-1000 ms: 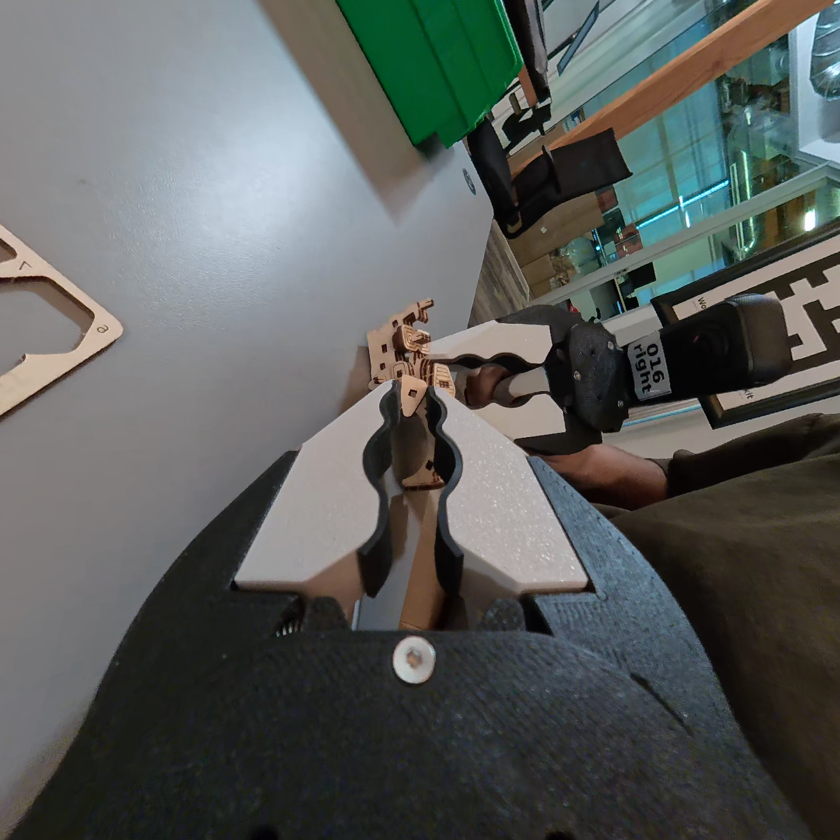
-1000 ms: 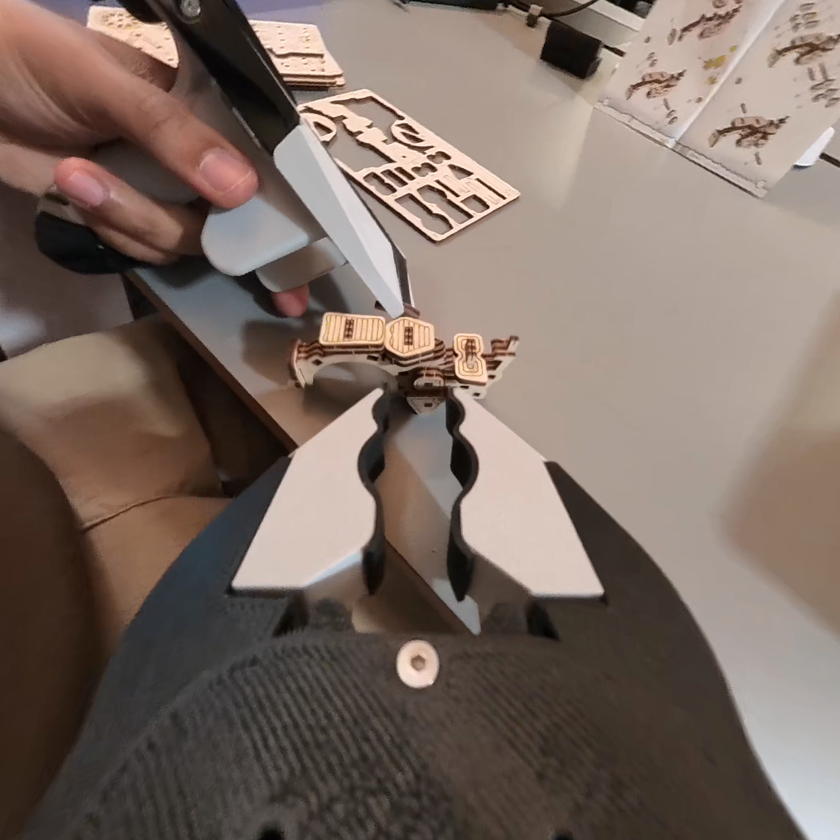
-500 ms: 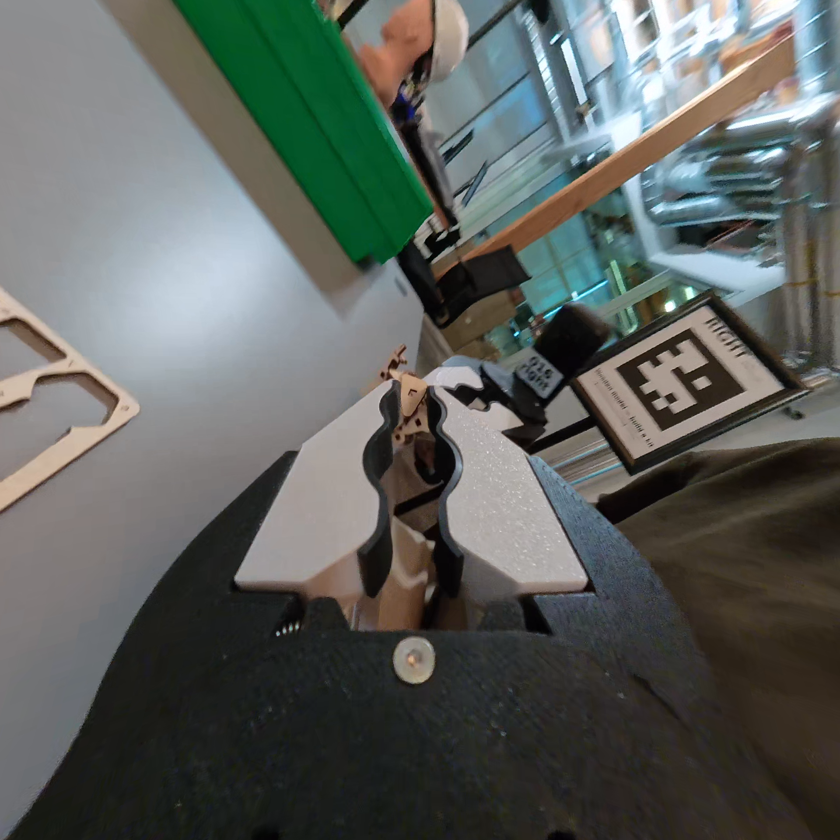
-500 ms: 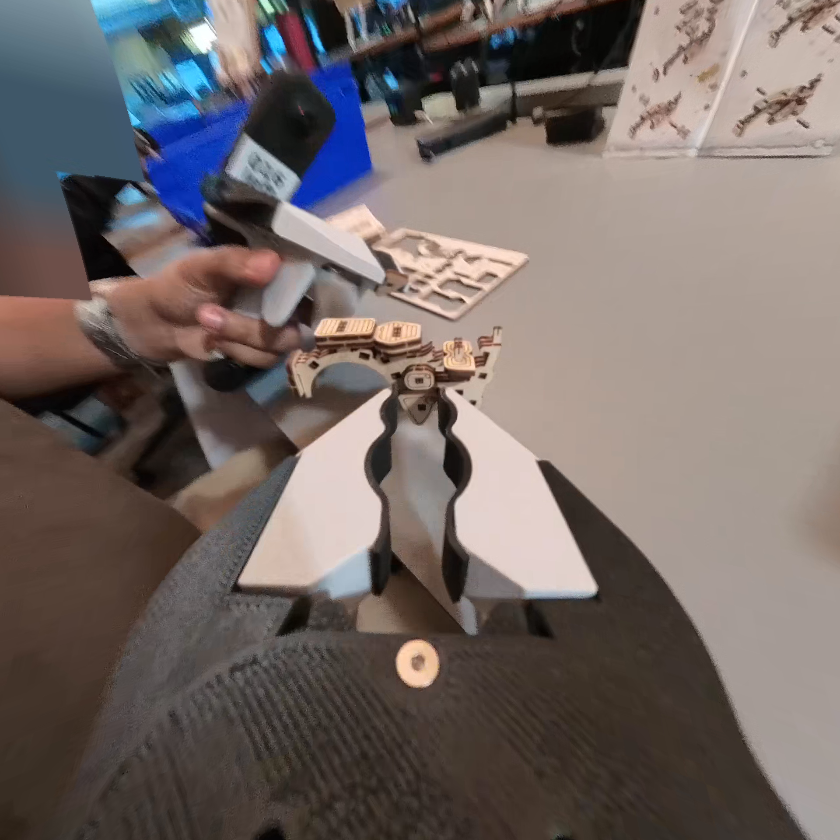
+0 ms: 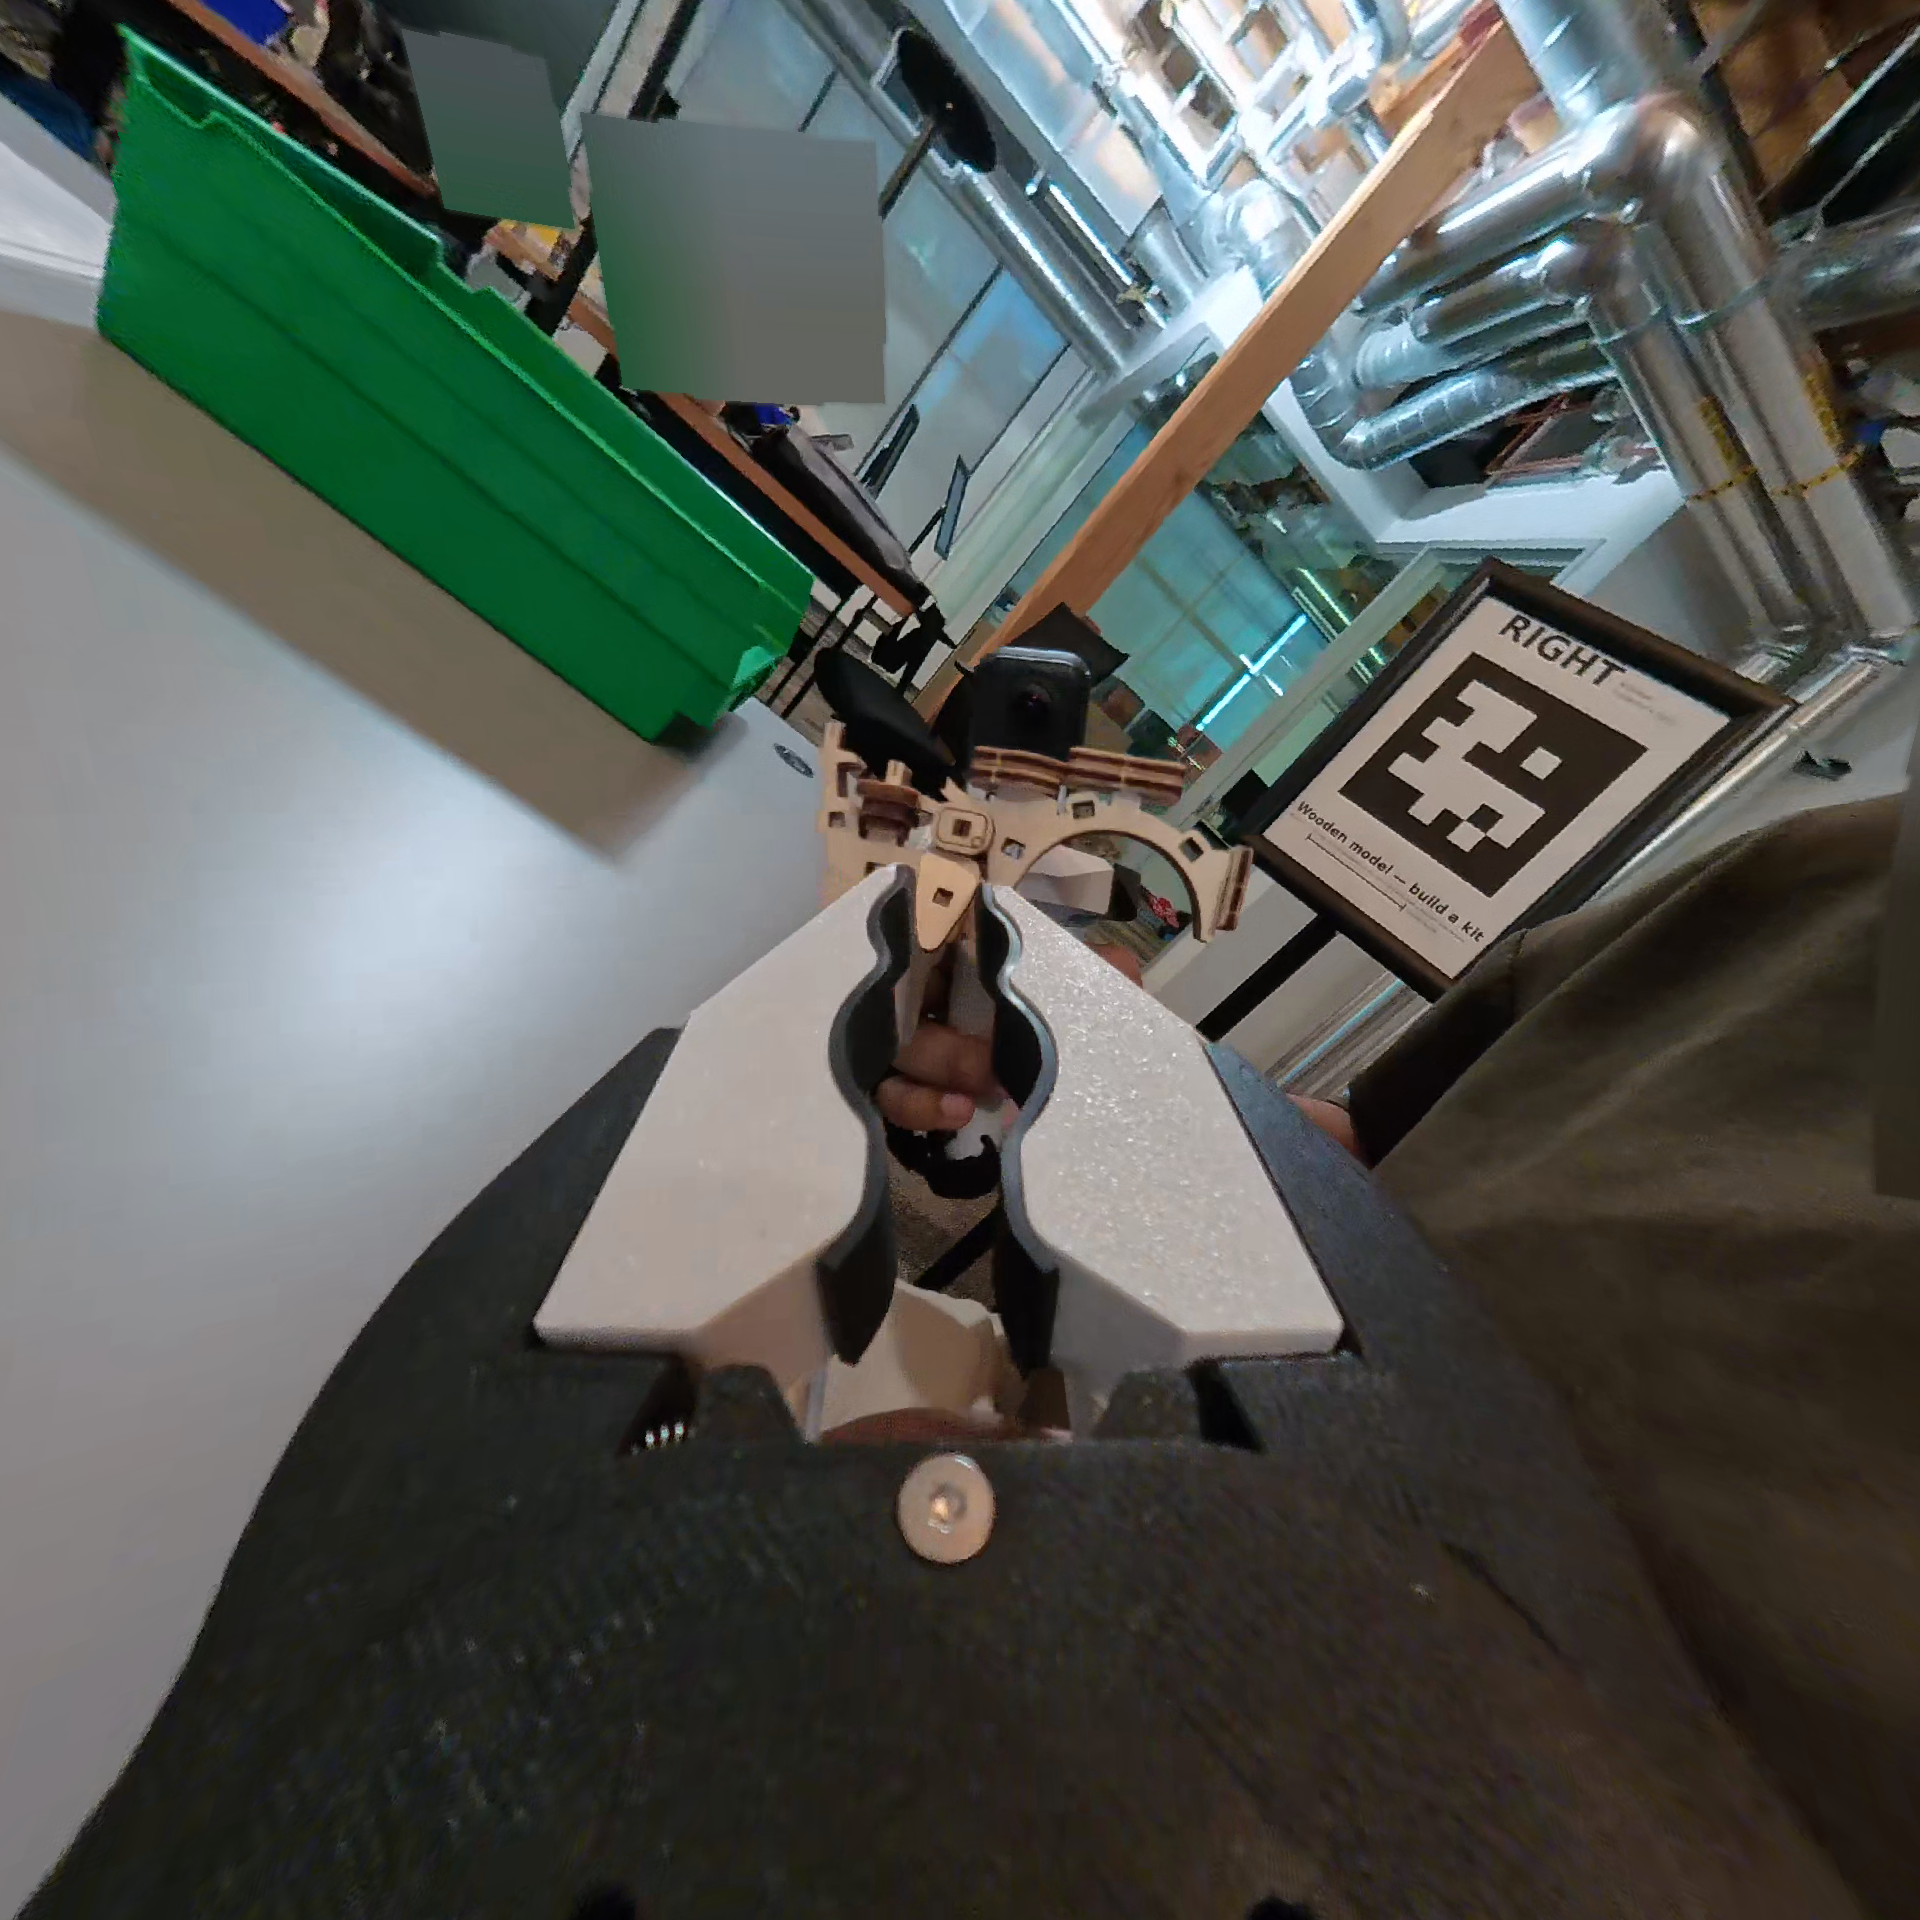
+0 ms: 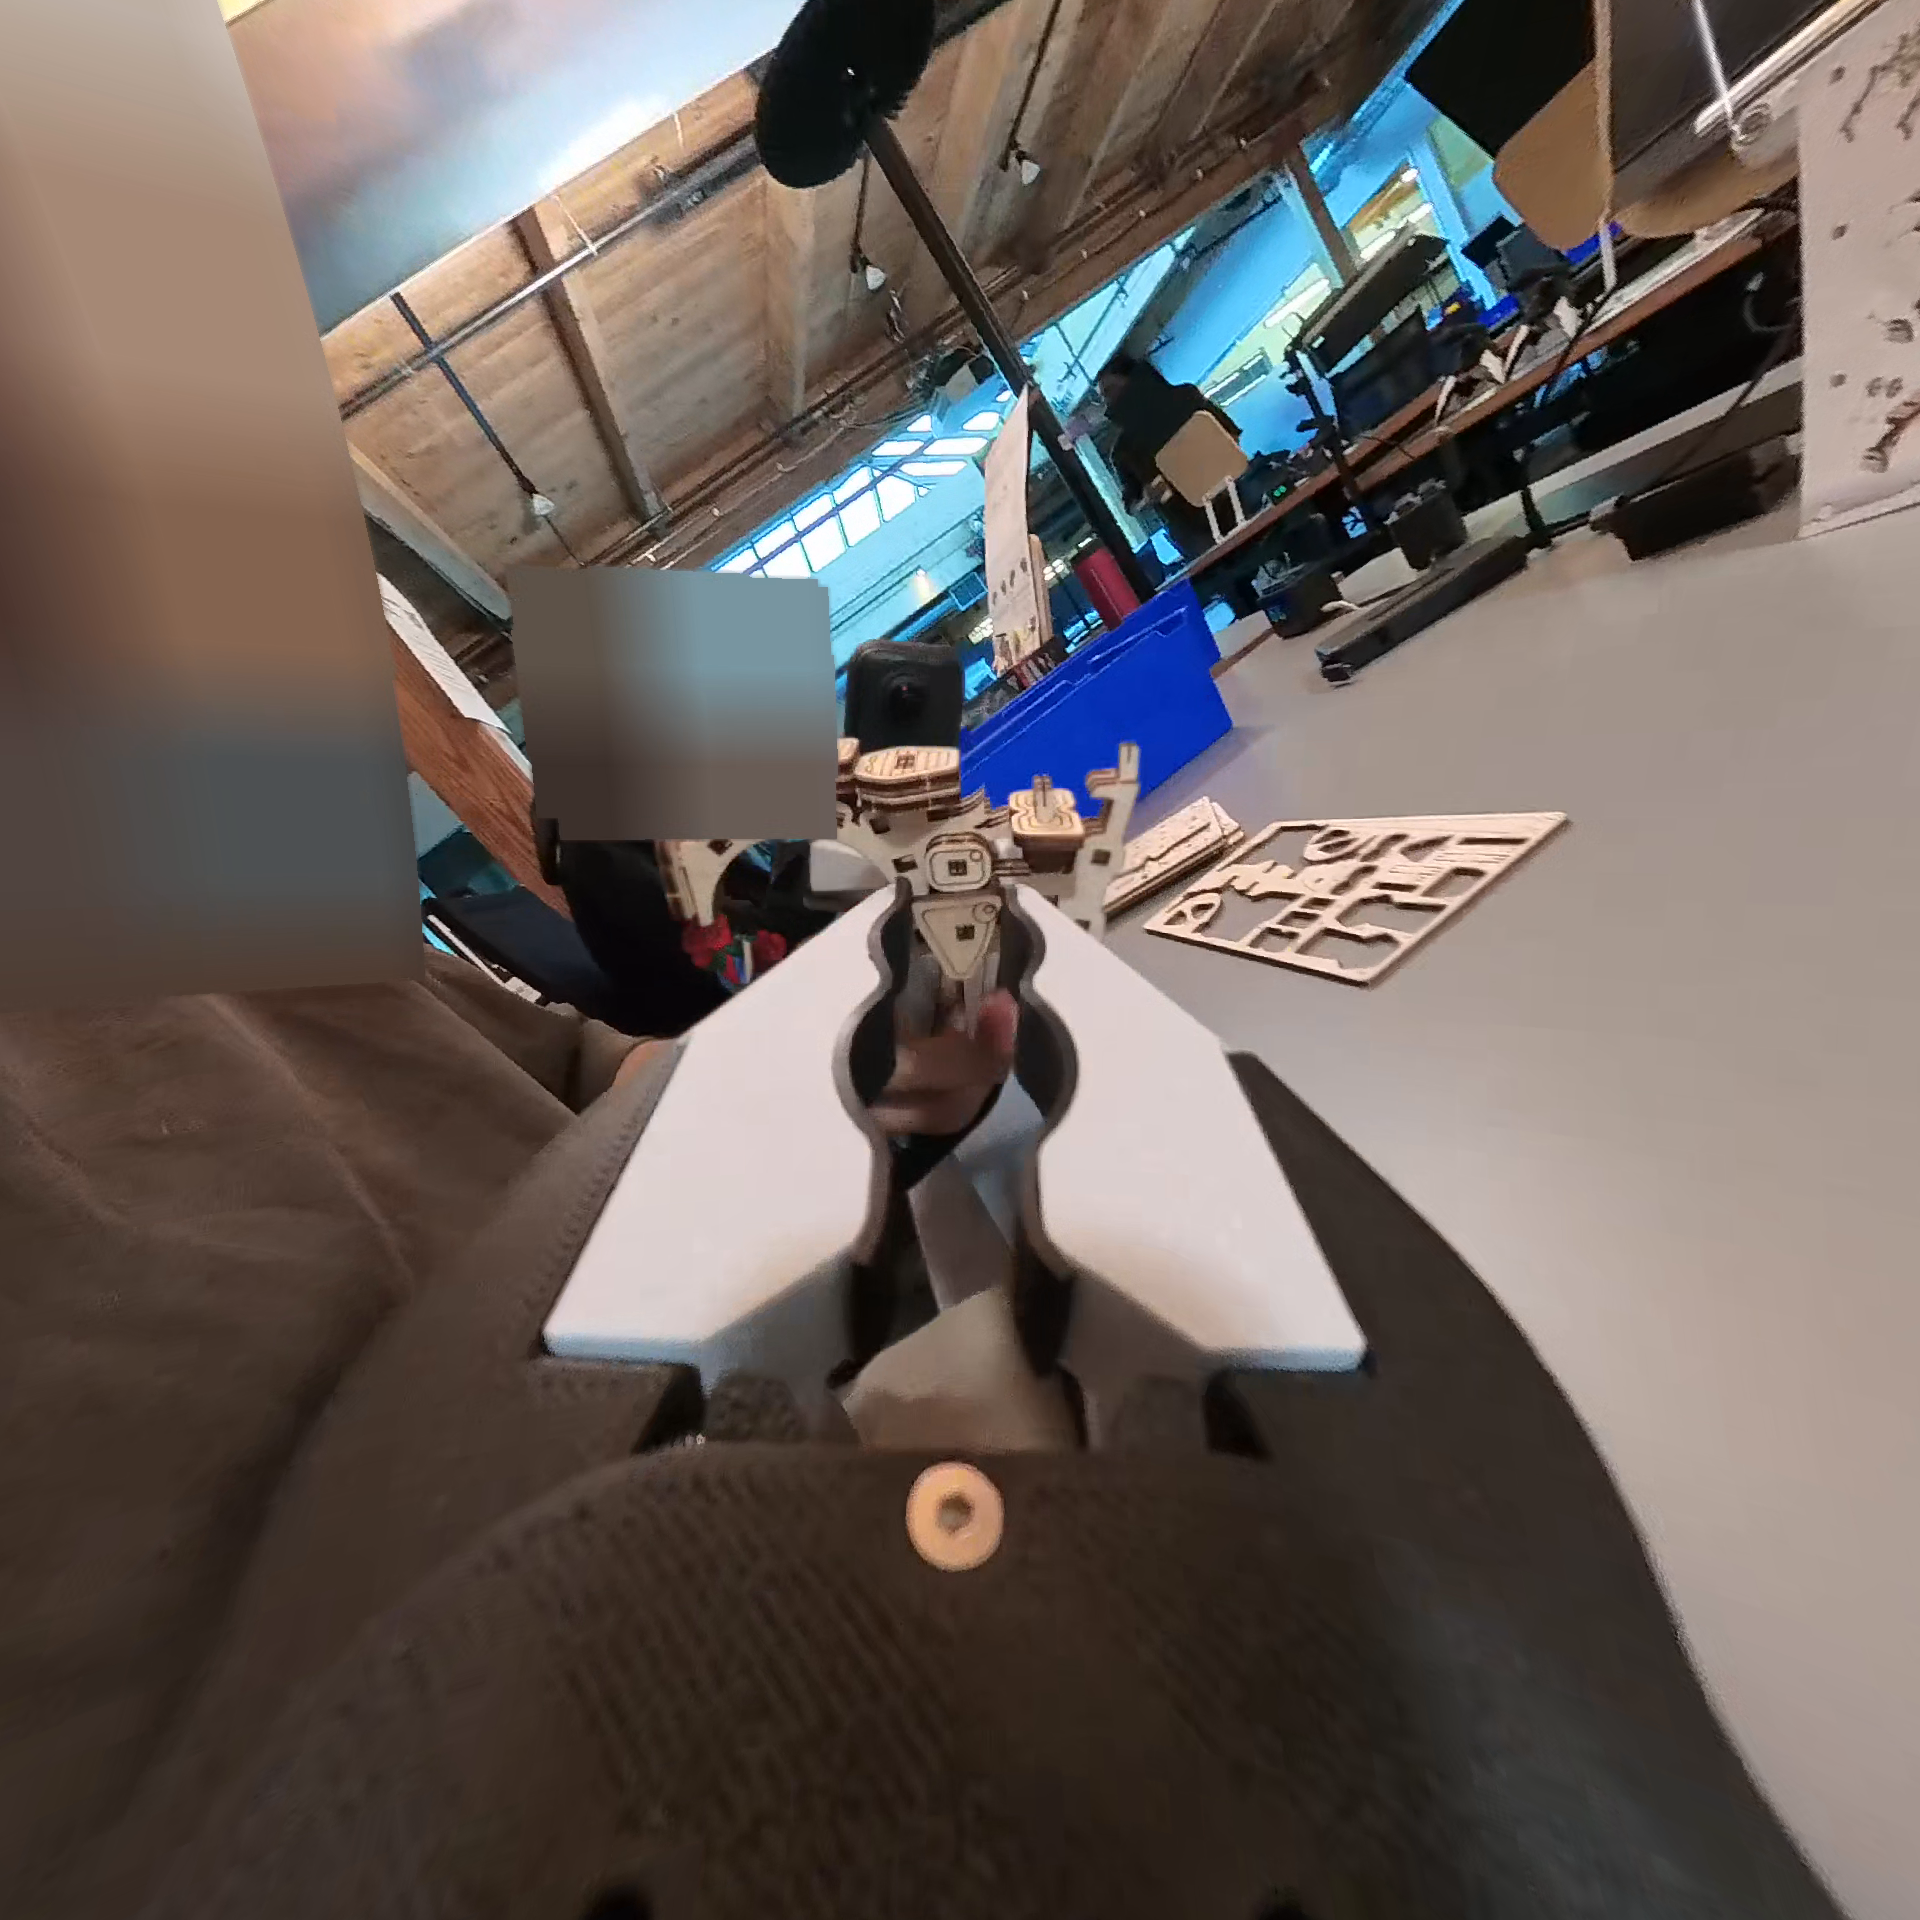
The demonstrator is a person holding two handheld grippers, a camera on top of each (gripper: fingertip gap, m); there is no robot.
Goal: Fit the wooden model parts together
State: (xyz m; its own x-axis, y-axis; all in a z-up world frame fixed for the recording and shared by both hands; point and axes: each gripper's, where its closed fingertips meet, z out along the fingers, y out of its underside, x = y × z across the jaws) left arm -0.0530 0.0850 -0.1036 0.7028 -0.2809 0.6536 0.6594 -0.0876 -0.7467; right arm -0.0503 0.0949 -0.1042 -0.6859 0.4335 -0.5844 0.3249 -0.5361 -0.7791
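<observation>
The wooden model (image 5: 1049, 831), a small laser-cut body with an arch, is held in the air between both grippers, which face each other. My left gripper (image 5: 940, 899) is shut on a small wedge-shaped wooden part (image 5: 943, 920) that touches the model's near side under a square boss. My right gripper (image 6: 958, 914) is shut on a wedge-shaped leg of the model (image 6: 1049, 831). The other gripper's camera shows just behind the model in each view: the right one (image 5: 1029, 707) and the left one (image 6: 899, 696). Whether the part is seated in its slot is hidden.
The grey table (image 5: 260, 935) lies to the left with a green bin (image 5: 416, 416) at its far edge. A framed marker sign (image 5: 1486, 790) stands beyond. The right wrist view shows a punched-out wooden sheet (image 6: 1351, 894), a sheet stack (image 6: 1174, 842) and a blue bin (image 6: 1091, 717). My two grippers' fingertips are within a few centimetres of each other.
Both grippers have lifted and tilted up, so the views swung from the table to the room. The grippers now meet head on, and the left one's part touches the model.
</observation>
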